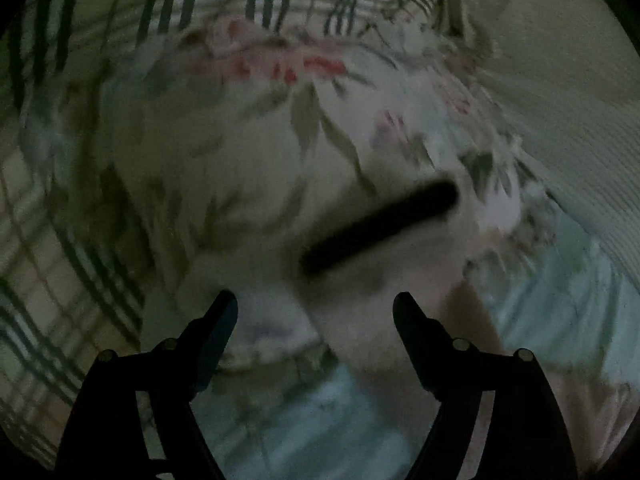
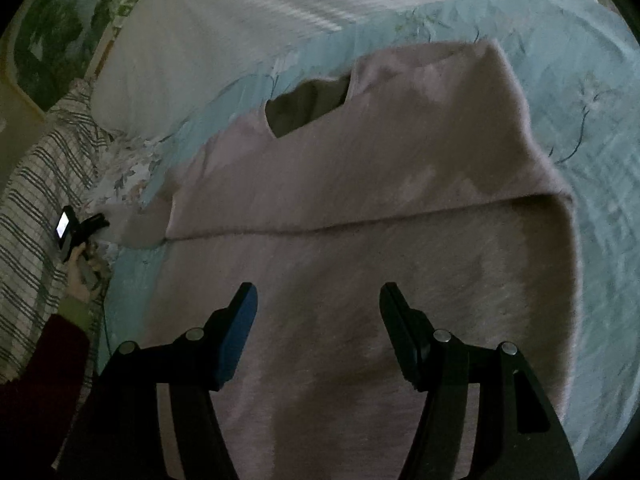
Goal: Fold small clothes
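Pink sweater point(image 2: 360, 208) — fold crease runs left-right.

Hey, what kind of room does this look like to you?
Most likely a bedroom: a pink garment lies spread on a light blue bedsheet, with a white pillow and a plaid blanket beside it.

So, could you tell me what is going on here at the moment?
A person is folding a pale pink fuzzy garment spread on a light blue bedsheet. The right gripper hovers open above it, holding nothing. A fold crease already runs across the garment. The left gripper, also open, is at the garment's far left end near a floral fabric; that view is blurred.
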